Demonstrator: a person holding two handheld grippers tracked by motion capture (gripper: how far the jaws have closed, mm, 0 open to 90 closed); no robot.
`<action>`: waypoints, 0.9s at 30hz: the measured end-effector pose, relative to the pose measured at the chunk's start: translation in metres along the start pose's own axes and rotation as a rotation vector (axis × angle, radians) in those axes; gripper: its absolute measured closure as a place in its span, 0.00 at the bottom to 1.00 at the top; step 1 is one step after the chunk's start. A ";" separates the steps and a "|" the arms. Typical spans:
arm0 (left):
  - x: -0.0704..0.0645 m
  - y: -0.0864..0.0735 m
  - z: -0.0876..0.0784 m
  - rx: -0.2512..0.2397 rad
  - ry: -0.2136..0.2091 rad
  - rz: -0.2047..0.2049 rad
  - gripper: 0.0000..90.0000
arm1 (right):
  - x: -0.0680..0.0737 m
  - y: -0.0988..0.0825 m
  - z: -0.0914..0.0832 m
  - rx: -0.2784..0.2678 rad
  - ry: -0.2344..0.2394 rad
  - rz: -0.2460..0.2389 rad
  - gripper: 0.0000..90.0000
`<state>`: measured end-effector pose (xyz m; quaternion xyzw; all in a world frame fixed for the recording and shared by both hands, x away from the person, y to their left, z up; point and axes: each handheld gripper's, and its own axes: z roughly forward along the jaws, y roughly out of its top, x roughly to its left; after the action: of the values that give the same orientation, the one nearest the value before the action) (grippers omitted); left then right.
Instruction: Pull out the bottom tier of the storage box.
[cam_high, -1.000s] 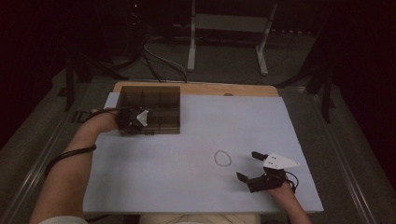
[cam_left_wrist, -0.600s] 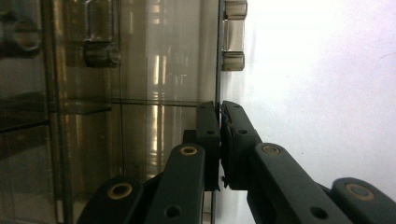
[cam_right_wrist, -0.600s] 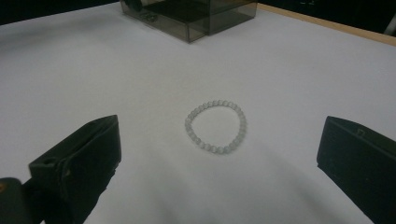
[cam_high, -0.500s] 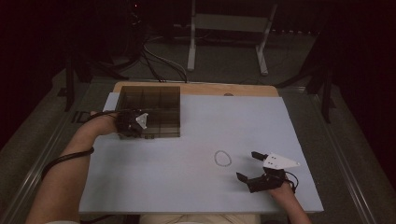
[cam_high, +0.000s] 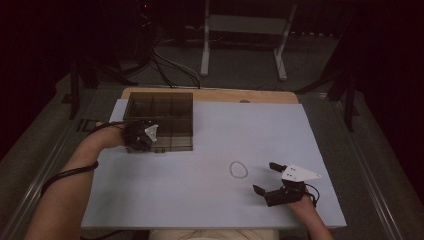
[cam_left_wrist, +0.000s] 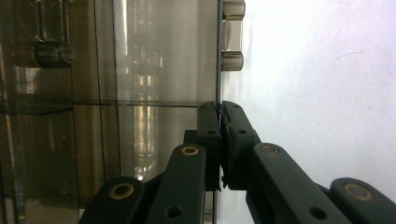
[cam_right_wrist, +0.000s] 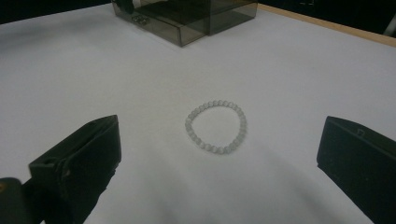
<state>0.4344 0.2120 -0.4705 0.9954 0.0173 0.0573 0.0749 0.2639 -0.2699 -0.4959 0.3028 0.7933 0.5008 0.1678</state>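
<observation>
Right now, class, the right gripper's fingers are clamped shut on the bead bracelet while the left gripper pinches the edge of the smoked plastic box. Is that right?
Not quite. The right gripper is open, its fingers standing wide apart on either side of the bead bracelet, which lies untouched on the white table cover; the right gripper view shows this. The left gripper does pinch the smoked plastic box at its edge.

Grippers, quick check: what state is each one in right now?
Left gripper: shut on the front edge of the smoky transparent plastic compartment box.
Right gripper: open, holding nothing; the white beaded bracelet lies ahead.
</observation>
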 end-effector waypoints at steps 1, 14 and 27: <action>0.000 0.000 0.000 0.000 0.000 0.000 0.99 | 0.000 0.000 0.000 0.000 0.000 0.000 0.00; -0.001 -0.003 0.000 -0.007 -0.016 -0.018 0.99 | 0.000 0.000 0.000 0.000 -0.001 -0.003 0.00; -0.001 -0.002 0.000 -0.009 -0.017 -0.053 0.98 | 0.000 0.000 0.000 0.000 -0.001 -0.003 0.00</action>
<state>0.4337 0.2143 -0.4712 0.9947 0.0426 0.0469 0.0808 0.2638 -0.2700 -0.4958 0.3017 0.7939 0.5003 0.1687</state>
